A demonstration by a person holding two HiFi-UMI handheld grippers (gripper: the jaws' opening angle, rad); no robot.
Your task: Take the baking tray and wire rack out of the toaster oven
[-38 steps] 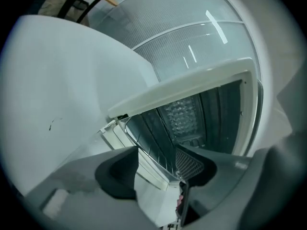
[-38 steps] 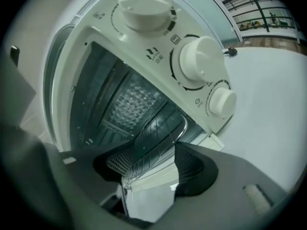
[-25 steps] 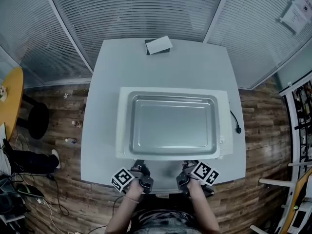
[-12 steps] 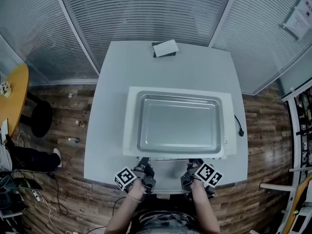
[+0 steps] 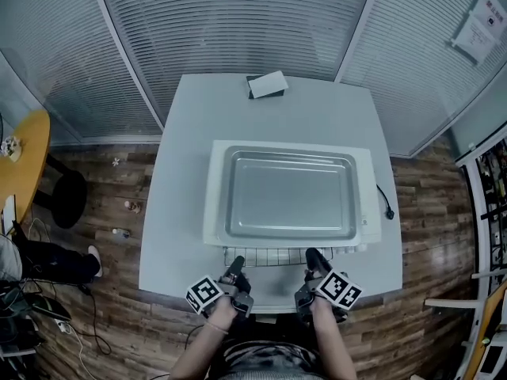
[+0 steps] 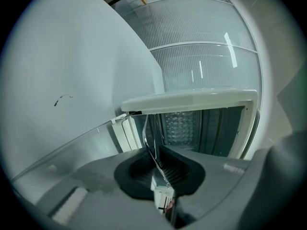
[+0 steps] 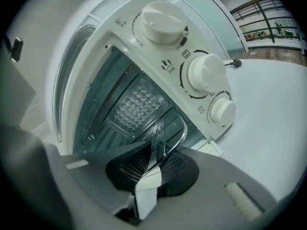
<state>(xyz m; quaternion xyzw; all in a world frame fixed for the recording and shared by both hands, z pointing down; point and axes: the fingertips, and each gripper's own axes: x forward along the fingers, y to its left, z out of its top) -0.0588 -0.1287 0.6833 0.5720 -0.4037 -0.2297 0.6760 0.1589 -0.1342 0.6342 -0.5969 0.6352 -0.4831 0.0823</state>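
We look down on a wood-plank floor (image 5: 103,180) ringed by ribbed glass walls (image 5: 222,22). At far left stands a round yellow table (image 5: 20,161) with a black stool (image 5: 59,196) beside it. In the middle is the pale grey desk (image 5: 182,172), with a small white-and-black box (image 5: 267,84) at its far edge and a white toaster oven (image 5: 366,184) nearer us. A shallow silver baking tray (image 5: 289,196) lies on the oven's roof, and the chrome wire rack (image 5: 273,256) juts partway out of the oven's front. A black power cable (image 5: 385,203) trails on the desk just right of the oven.

The left tongs (image 5: 236,264) and the right tongs (image 5: 314,256) have just been closing. Each now pinches the rack's front wire, one near its left corner and one near its right.

Only the head view gives us the room and the tray. The left gripper view shows the oven's open mouth and its dimpled back wall (image 6: 180,126). The right gripper view adds three round white knobs (image 7: 206,73) down the control panel, which we cannot see from above
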